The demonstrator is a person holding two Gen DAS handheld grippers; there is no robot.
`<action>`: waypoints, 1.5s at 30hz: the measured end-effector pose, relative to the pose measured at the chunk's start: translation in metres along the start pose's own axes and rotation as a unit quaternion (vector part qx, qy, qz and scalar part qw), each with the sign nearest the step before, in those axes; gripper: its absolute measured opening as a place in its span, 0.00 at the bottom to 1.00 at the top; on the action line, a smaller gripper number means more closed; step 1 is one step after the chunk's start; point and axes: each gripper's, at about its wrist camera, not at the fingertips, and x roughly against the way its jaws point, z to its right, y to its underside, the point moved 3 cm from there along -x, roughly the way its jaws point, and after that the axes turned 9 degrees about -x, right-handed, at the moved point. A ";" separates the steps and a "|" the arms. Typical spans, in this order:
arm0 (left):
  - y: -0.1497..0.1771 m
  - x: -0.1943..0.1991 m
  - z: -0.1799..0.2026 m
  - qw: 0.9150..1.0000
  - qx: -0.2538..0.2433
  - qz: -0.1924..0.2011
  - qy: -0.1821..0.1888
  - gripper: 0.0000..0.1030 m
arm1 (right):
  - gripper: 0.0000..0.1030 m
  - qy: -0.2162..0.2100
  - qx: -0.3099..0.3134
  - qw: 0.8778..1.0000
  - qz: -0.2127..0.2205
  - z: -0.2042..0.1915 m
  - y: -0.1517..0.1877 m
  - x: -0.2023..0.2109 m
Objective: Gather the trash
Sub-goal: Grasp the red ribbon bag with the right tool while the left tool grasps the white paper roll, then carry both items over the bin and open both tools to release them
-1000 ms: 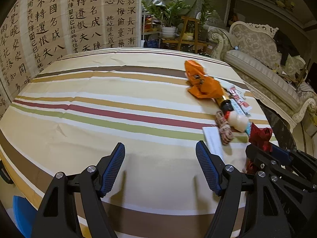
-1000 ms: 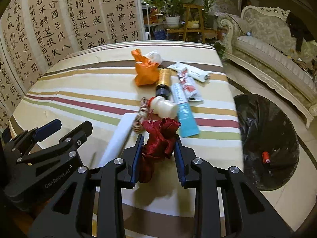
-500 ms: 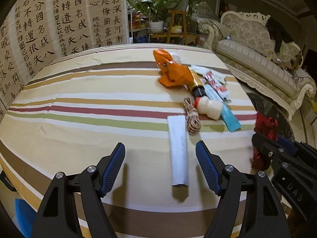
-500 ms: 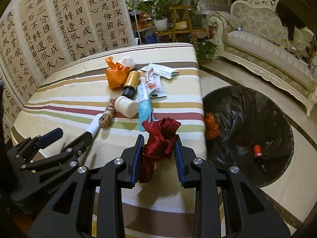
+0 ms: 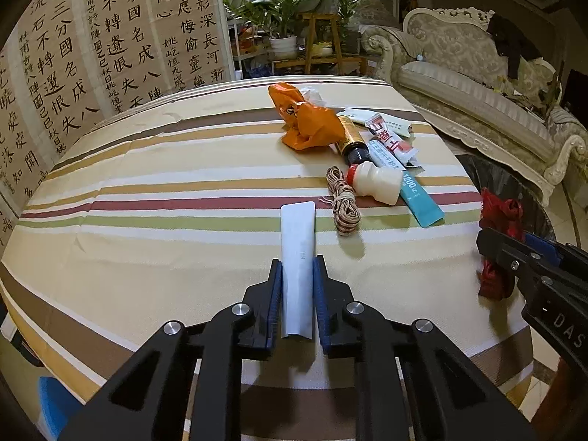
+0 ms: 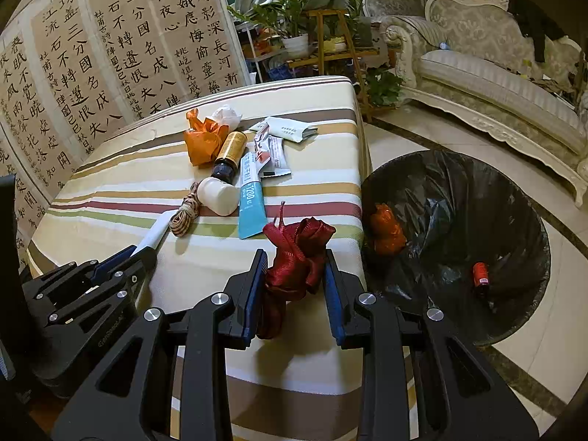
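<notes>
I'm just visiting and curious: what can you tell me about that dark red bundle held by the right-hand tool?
The red ribbon bundle looks like shiny, satin-like fabric, deep red and crumpled into loose folds, with a thin tail sticking up. It is pinched between the blue-padded fingers of the right gripper, standing roughly upright, part hanging below the fingers. It hangs near the striped table's edge, beside the black-lined trash bin.

Both grippers, left (image 5: 297, 275) and right (image 6: 294, 268), are matte black angular frames with blue finger pads (image 6: 253, 294) and silver screw heads (white lettering lower right).
</notes>
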 end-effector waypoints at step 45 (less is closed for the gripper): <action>-0.081 -0.007 0.141 0.992 -0.089 0.060 0.062 0.17 | 0.28 0.111 -0.063 0.990 0.060 0.127 -0.043 0.024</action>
